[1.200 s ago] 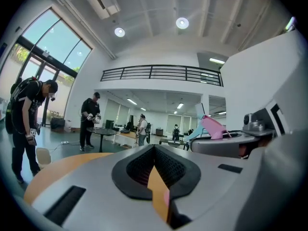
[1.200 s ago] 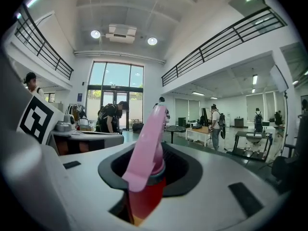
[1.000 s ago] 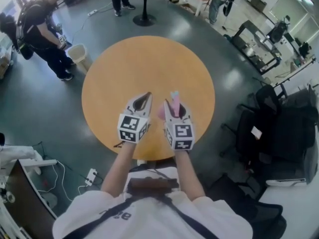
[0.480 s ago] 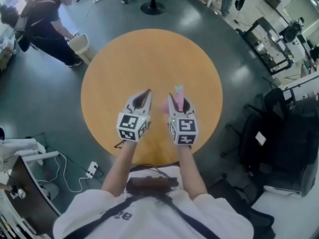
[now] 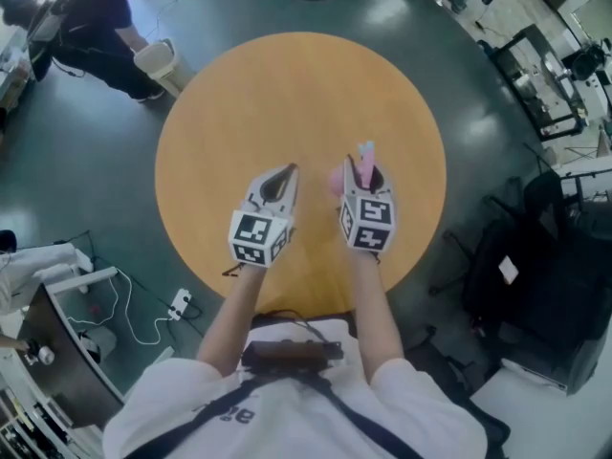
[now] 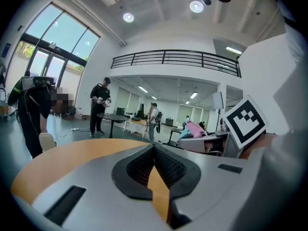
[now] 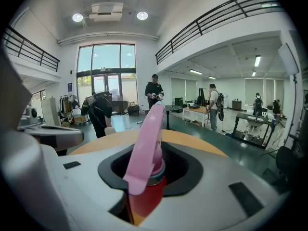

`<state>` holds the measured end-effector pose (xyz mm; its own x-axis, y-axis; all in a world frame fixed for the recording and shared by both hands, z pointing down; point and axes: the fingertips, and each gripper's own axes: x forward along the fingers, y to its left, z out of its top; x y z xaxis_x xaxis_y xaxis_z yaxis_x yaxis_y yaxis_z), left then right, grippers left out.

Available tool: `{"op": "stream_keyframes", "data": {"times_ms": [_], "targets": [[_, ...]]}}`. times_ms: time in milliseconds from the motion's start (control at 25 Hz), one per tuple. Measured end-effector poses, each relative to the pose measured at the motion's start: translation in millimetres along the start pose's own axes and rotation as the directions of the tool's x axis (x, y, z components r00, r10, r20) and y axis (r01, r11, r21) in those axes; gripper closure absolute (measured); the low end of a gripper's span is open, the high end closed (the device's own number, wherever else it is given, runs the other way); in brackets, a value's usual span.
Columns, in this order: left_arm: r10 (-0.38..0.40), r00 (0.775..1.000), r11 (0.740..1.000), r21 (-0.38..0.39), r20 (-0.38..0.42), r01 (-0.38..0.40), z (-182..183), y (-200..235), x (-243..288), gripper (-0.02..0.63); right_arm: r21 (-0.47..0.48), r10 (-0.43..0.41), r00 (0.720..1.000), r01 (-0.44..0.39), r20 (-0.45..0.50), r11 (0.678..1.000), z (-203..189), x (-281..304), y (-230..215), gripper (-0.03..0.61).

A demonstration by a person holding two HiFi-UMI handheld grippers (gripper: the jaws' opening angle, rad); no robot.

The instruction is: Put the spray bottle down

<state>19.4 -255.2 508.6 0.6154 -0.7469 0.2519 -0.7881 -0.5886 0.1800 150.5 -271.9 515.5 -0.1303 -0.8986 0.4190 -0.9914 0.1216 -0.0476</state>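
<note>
Overhead, one round wooden table (image 5: 287, 84) lies beneath two tools: the left hand-held gripper (image 5: 283, 174), pressed together and empty, and the right hand-held gripper (image 5: 364, 163), pinching one pink-topped spray bottle (image 7: 146, 146) over the table. Beyond, one person (image 5: 96, 22) bends beside a white bin (image 5: 158, 63).

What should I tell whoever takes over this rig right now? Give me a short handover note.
Left gripper: jaws together, nothing in them, held over the near part of the round wooden table.
Right gripper: shut on the spray bottle, its pink spray head sticking out past the jaws, red body between them.
Done: bottle is in hand over the table.
Left: lower it onto the bare tabletop, open the right jaws, pull back.
</note>
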Motion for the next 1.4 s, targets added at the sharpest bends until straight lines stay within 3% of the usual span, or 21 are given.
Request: {"op": "stream_keyframes", "data": {"times_ms": [400, 680, 1000, 1320, 1400], "targets": [[0.075, 0.995, 0.997, -0.030, -0.063, -0.077, -29.4, 34.7, 16.8, 0.603, -0.091, 0.038, 0.999, -0.036, 0.017, 0.995, 10.0, 76.8, 0.0, 0.434], [0.107, 0.987, 0.992, -0.052, -0.124, -0.114, -58.7, 51.4, 27.6, 0.603, -0.119, 0.072, 0.997, -0.075, -0.033, 0.990, -18.5, 116.3, 2.5, 0.433], [0.094, 0.978, 0.989, -0.094, -0.187, -0.113, -86.2, 55.1, 27.7, 0.603, -0.127, 0.091, 0.995, -0.097, -0.049, 0.987, -39.9, 127.6, 11.8, 0.431], [0.036, 0.980, 0.994, -0.090, -0.197, -0.055, -90.2, 34.2, 26.7, 0.603, -0.183, 0.085, 0.996, -0.081, 0.012, 0.980, -43.3, 128.4, 13.5, 0.429], [0.023, 0.981, 0.995, -0.095, -0.192, -0.041, -87.9, 30.2, 25.0, 0.603, -0.182, 0.091, 0.996, -0.088, 0.004, 0.979, -45.4, 129.2, 14.5, 0.390]]}}
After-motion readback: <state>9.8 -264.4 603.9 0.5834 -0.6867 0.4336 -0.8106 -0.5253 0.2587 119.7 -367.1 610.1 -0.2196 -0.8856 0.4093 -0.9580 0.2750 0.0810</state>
